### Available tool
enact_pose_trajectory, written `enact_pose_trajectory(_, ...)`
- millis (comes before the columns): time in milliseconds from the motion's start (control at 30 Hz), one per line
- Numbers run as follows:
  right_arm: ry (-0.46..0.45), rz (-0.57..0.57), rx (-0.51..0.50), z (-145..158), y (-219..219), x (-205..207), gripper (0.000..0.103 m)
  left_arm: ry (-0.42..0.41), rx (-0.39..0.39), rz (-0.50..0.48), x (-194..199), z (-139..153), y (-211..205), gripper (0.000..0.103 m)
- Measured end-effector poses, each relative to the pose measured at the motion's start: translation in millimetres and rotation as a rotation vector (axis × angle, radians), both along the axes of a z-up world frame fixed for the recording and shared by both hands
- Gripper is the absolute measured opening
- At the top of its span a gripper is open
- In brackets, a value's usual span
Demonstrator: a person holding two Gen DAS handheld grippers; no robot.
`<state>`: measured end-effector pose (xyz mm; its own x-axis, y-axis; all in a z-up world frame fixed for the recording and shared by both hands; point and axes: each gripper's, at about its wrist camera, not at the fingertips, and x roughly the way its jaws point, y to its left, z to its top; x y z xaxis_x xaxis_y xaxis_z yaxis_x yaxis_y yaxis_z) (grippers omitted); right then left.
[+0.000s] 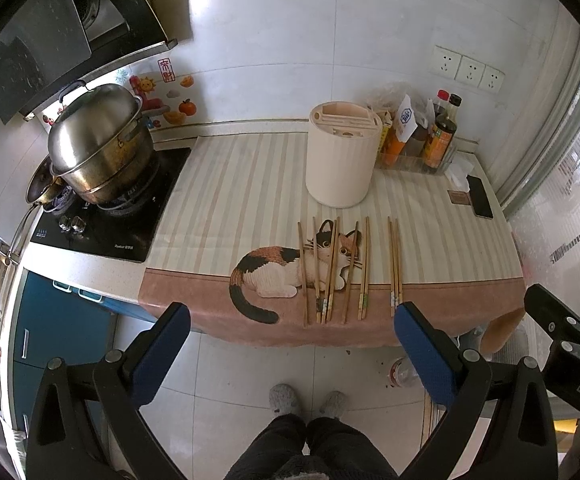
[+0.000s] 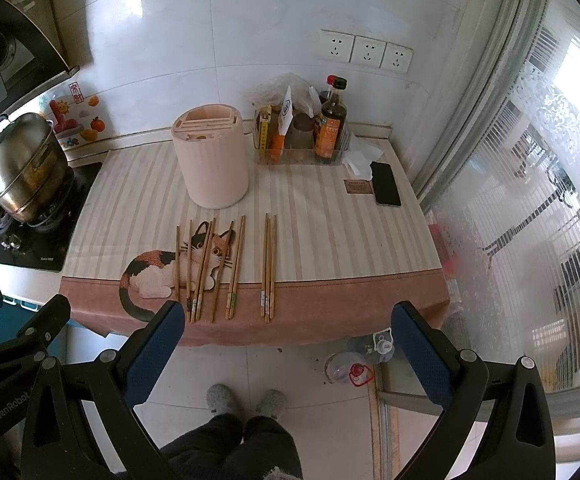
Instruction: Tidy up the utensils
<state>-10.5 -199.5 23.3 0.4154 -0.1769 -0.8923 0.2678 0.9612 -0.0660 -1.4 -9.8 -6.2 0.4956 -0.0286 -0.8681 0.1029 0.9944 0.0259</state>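
Several wooden chopsticks [image 1: 332,270] [image 2: 205,268] lie side by side on a striped mat with a cat picture [image 1: 249,200] [image 2: 330,232], their tips near its pink front border. A separate pair [image 1: 395,266] [image 2: 269,266] lies a little to the right. Behind them stands a cream cylindrical utensil holder [image 1: 342,156] [image 2: 211,156] with slots in its top. My left gripper [image 1: 292,316] and right gripper [image 2: 285,314] both hang open in front of the counter's edge, above the floor, holding nothing.
A steel pot [image 1: 97,148] [image 2: 21,168] sits on the gas stove at the left. Sauce bottles [image 1: 438,136] [image 2: 330,120] in a clear tray, a phone [image 1: 480,196] [image 2: 386,184] and a tissue are at the back right. A glass door stands on the right. A person's feet [image 1: 306,400] and plastic bottles [image 2: 366,356] are on the floor.
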Motion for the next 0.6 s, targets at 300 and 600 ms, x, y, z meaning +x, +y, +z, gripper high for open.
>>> enact_pose_trajectory(300,0.002,0.001,-0.002,-0.1,0.4,0.1,0.103,0.0,0.001,0.0,0.4,0.1,0.7,0.103)
enact_pose_trajectory(600,-0.002,0.001,-0.003,1.2,0.9,0.0,0.103,0.001,-0.001,-0.001,0.2,0.6,-0.8,0.103)
